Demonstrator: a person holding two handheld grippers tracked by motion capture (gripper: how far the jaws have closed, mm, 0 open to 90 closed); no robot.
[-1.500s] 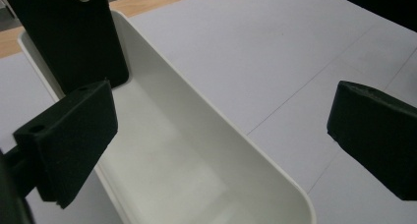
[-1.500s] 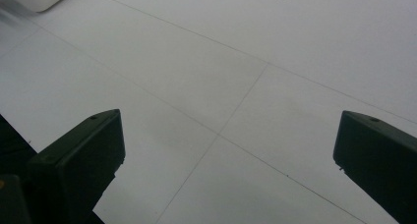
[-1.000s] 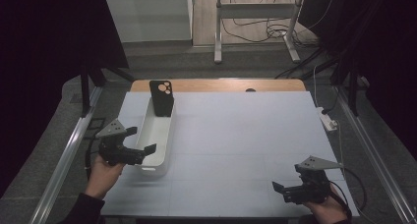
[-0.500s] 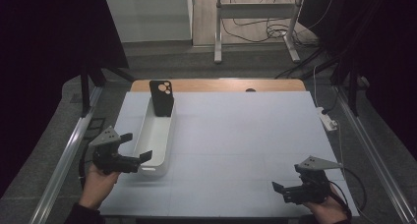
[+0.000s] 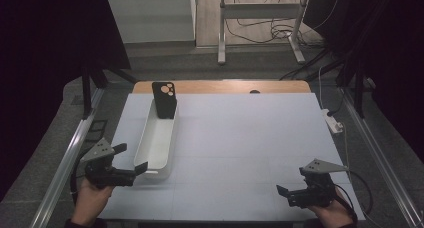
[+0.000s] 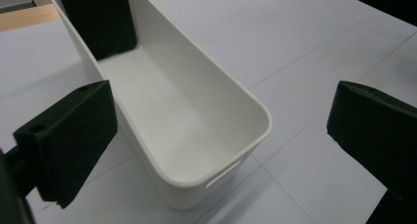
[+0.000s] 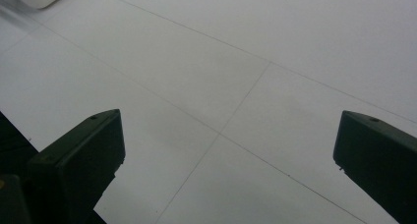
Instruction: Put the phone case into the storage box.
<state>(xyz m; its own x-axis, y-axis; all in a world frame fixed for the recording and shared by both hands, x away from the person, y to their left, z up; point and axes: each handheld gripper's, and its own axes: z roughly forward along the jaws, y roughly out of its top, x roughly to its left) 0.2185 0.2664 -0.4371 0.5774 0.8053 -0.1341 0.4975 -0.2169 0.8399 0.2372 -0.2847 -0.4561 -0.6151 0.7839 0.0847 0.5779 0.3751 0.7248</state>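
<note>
The left tool (image 5: 132, 158), jaws spread, has drawn back toward 7 o'clock, clear of the white bin (image 5: 159, 138), which stands at 9 o'clock on the surface (image 5: 240, 138) with the phone case (image 5: 164, 99) upright inside. The right tool (image 5: 290, 192) rests released at 5 o'clock. Placement appears complete.

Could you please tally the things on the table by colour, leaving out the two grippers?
White: 1, the long bin, lying beside the open left gripper.
Black: 1, the phone case, standing at the bin's far end.
Total: 2.
</note>
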